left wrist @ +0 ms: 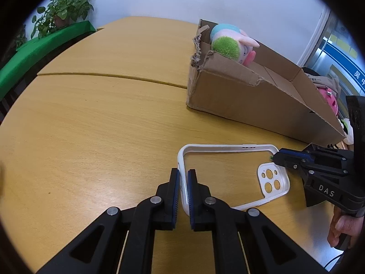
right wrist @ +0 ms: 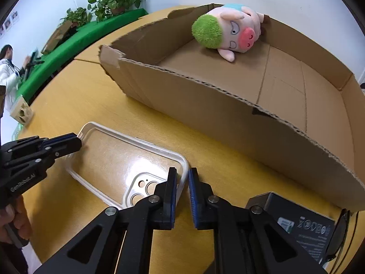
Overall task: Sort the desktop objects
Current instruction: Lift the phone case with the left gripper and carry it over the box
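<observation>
Left wrist view: the left gripper [left wrist: 183,178] has its fingers nearly closed over the short end rim of the case [left wrist: 228,175], pads on either side of the white bumper, seemingly gripping it. The case lies flat on the table [left wrist: 91,114], clear back, camera cutout toward the right gripper [left wrist: 277,157], just in front of the box [left wrist: 251,100]. From here the right gripper's tip touches the far corner of the case; whether it pinches cannot be told in this view. Right wrist view: the right gripper [right wrist: 182,180] straddles the corner rim with a narrow gap, the rim between the pads; contact looks light, grip not certain. The left gripper [right wrist: 75,142] shows at the opposite end. The box holds only a plush pig [right wrist: 228,32] at its far end, so most of the floor is free. A black adapter [right wrist: 296,219] sits just right of the right gripper, near the box wall. Judgement: the step is a two-ended lift of the case into the box. Do it well by seating both rims deep in the pads before lifting, since the bumper is thin and flexible and may twist or slip. Raise both ends level, clear the torn front wall, set down on bare floor away from the pig. Mind the adapter on the swing.
</observation>
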The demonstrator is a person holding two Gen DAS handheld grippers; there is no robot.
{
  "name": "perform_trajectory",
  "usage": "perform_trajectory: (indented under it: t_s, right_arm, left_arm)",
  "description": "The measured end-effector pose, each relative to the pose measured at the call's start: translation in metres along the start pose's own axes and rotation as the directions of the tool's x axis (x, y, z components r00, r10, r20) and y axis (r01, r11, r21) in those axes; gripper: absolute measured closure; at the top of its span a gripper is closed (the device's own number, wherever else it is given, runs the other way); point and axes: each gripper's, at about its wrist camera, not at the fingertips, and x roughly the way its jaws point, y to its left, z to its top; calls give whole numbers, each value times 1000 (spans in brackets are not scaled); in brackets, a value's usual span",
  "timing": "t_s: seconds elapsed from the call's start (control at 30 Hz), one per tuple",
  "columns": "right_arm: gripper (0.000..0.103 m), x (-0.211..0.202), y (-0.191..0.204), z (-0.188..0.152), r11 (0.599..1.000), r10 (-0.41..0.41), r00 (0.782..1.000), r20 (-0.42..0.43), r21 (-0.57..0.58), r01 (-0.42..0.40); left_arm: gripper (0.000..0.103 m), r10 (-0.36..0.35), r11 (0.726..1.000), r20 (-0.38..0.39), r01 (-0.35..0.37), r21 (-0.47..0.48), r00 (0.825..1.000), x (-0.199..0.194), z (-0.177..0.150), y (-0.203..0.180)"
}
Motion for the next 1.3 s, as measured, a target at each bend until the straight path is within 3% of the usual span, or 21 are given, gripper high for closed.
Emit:
perform_trajectory:
  t_s: [0.2,0.4,0.87,1.1,1.3]
  right_arm:
    - [94,-18,9,7,999,43,997,62,14,-44]
    - [95,-45,7,14,999,35,991,131,19,-38]
    - [95,-157,-54,25,990,-71,930,360,142,20]
    - [95,-197,-101,35,977,-132,901,412,210,48]
    - [97,-215,-141,53,969,-156,889,430,241,53]
  left_arm:
    - [97,-9,999,35,10,-34,999,-19,3,11]
    - [97,-23,1000,107,24,-13,994,-43,23,-4]
    - [97,-145,978,230,104,181,962,-79,98,-100]
    - [98,-215,955,227,156,251,950,-73,138,-151]
    - [98,-257,941,212,193,279,943,-57,176,-183]
